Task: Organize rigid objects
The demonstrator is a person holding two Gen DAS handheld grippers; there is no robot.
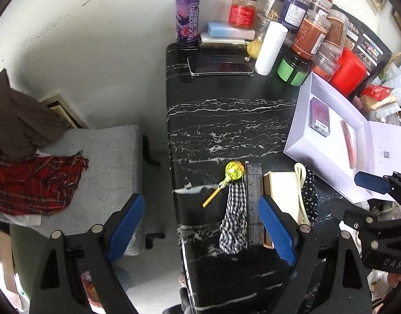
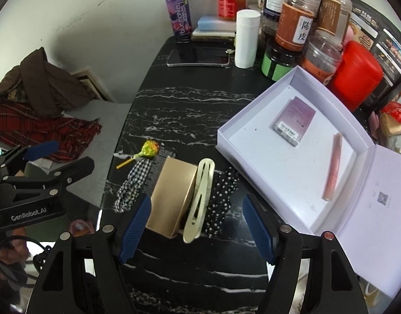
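A row of small items lies near the front edge of the black marble table (image 2: 190, 99): a lollipop (image 2: 148, 149), a checked scrunchie (image 2: 133, 183), a slim black box (image 2: 158, 172), a gold box (image 2: 171, 196), a cream hair clip (image 2: 200, 198) and a polka-dot scrunchie (image 2: 221, 201). My right gripper (image 2: 196, 230) hangs open above the gold box, the clip and the dotted scrunchie. My left gripper (image 1: 201, 227) is open over the table's left edge, above the checked scrunchie (image 1: 234, 219) and black box (image 1: 254, 204). The open white box (image 2: 265, 162) holds a pink carton (image 2: 295, 120) and a pink tube (image 2: 332, 167).
Jars (image 2: 294, 28), a white cylinder (image 2: 246, 39), a purple can (image 2: 179, 15), a phone (image 2: 197, 57) and a red canister (image 2: 357, 73) crowd the table's back. A chair with red plaid cloth (image 1: 35, 183) stands left of the table. The white box's lid (image 2: 378, 204) lies open on the right.
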